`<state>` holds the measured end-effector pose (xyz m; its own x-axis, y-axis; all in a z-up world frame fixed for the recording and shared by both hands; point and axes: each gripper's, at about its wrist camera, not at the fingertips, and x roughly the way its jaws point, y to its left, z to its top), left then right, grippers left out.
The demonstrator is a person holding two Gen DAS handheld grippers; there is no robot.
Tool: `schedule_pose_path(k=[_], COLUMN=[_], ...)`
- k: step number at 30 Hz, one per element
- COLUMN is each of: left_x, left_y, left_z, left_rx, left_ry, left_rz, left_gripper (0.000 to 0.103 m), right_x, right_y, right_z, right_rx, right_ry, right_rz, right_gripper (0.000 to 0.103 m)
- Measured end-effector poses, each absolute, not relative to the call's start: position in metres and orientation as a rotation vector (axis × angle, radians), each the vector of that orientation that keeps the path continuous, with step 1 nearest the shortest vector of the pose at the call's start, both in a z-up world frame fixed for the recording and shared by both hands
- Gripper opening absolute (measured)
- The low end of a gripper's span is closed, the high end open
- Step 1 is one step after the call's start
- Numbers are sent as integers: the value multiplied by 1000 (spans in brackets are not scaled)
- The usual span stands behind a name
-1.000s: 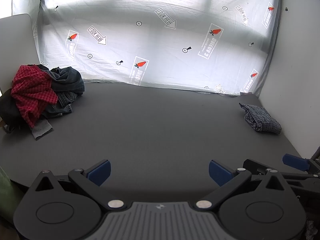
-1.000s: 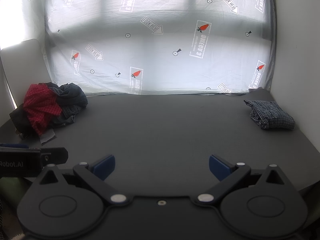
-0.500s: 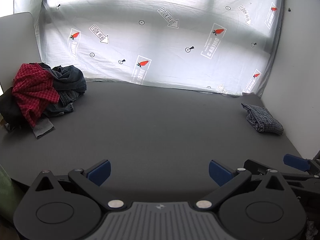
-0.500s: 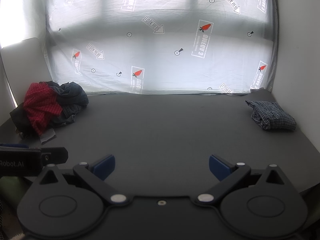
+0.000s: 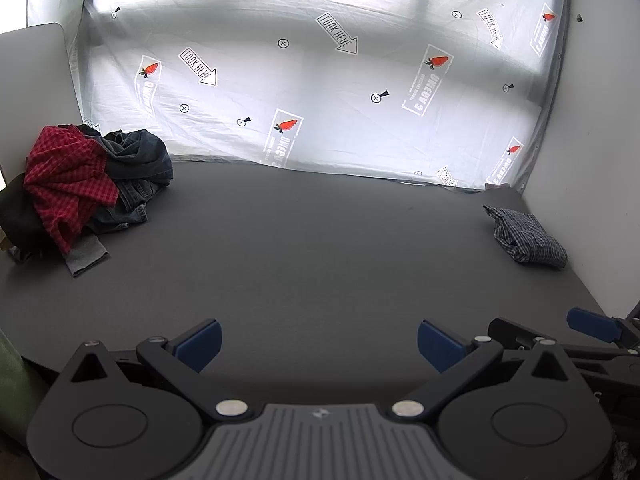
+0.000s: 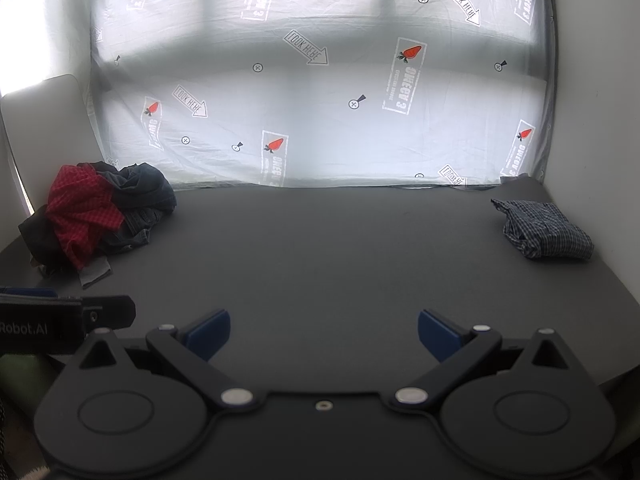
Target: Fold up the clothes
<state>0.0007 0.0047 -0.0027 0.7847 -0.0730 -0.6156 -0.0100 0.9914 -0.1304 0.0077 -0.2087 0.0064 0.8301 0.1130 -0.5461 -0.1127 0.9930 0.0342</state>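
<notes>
A heap of unfolded clothes lies at the far left of the dark grey table (image 5: 320,248): a red checked garment (image 5: 68,180) on top, dark denim (image 5: 136,160) behind it, a black piece and a grey piece beneath. The heap also shows in the right wrist view (image 6: 84,208). A folded blue-white checked garment (image 5: 524,236) lies at the far right, also in the right wrist view (image 6: 544,228). My left gripper (image 5: 318,344) is open and empty over the table's near edge. My right gripper (image 6: 324,336) is open and empty beside it.
A white printed sheet (image 5: 320,80) hangs behind the table. A white wall (image 5: 592,160) borders the right side. A pale panel (image 5: 32,80) stands at the far left. The other gripper shows at each view's edge (image 6: 60,320).
Both views have shifted slightly; the clothes appear a little lower and further right in the left wrist view. Both grippers stay open and empty.
</notes>
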Motion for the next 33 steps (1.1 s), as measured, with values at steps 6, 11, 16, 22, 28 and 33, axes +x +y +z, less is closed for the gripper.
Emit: schedule_pose_path(k=[6, 11, 16, 22, 28, 33], left_x=[0, 0, 0, 2, 7, 25], left_y=[5, 6, 5, 4, 2, 0], left_z=[-3, -2, -2, -2, -6, -6], left_rx=[-129, -131, -130, -116, -120, -172], left_ry=[671, 674, 675, 693, 709, 700], left_rz=[-35, -35, -36, -43, -53, -32], left_gripper=[103, 103, 103, 103, 103, 103], right_x=[9, 8, 9, 10, 14, 28], right_y=[-209, -209, -209, -210, -209, -217], right_z=[6, 6, 7, 6, 3, 2], right_rx=[0, -2, 1, 25, 21, -2], right_ry=[583, 584, 585, 596, 605, 585], right_rz=[120, 120, 117, 100, 102, 119], right_gripper=[102, 102, 102, 102, 102, 102])
